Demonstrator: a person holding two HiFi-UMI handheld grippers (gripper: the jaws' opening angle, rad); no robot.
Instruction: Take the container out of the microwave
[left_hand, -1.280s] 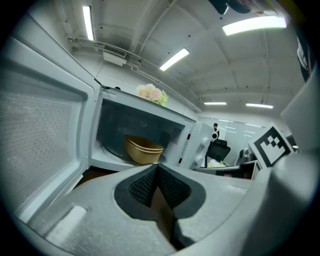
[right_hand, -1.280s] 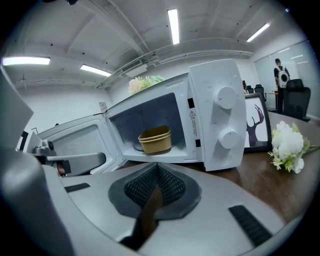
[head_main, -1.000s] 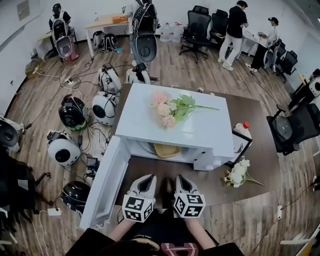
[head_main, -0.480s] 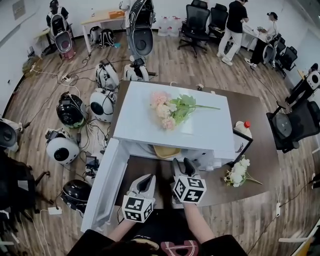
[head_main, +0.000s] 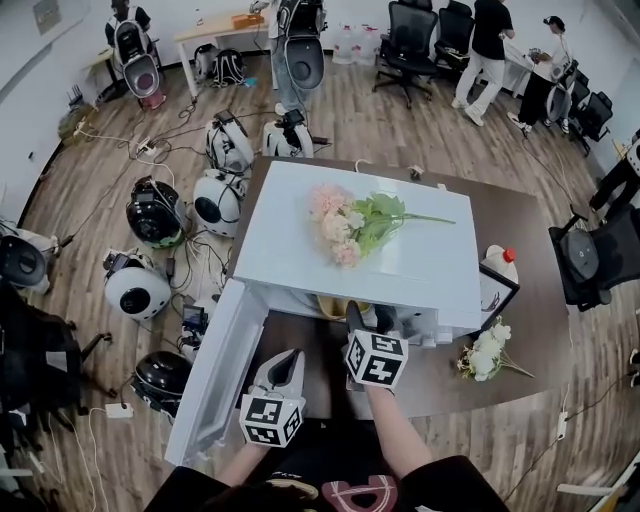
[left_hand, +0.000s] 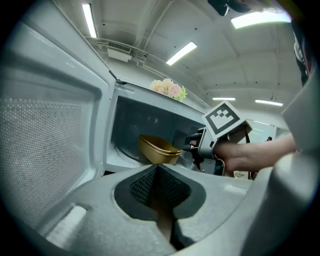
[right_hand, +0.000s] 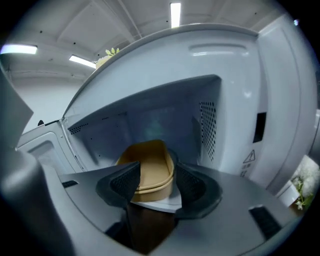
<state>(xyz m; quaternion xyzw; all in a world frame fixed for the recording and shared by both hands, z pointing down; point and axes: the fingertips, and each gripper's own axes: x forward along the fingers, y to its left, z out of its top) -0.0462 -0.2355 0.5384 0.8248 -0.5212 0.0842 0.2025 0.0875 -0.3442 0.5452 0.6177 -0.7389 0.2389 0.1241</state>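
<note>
A tan oblong container (head_main: 333, 305) lies inside the open white microwave (head_main: 350, 250), on its glass plate. My right gripper (head_main: 362, 318) is at the microwave's mouth and points at the container (right_hand: 149, 167). Its jaws are opening; the container's near end shows in the gap between them, and the pads do not press on it. My left gripper (head_main: 288, 358) is shut and empty. It hangs back over the brown table beside the open door (head_main: 215, 375). The left gripper view shows the container (left_hand: 157, 149) with the right gripper (left_hand: 189, 145) just in front of it.
A bunch of pink flowers (head_main: 345, 225) lies on the microwave's top. On the table to the right are white flowers (head_main: 485, 352), a red-capped bottle (head_main: 498, 265) and a framed picture (head_main: 495, 295). Round helmet-like devices and cables litter the floor at left.
My right gripper has moved forward from the table's front edge to the microwave's mouth, and its jaws have spread apart. The left gripper has shifted only slightly.
</note>
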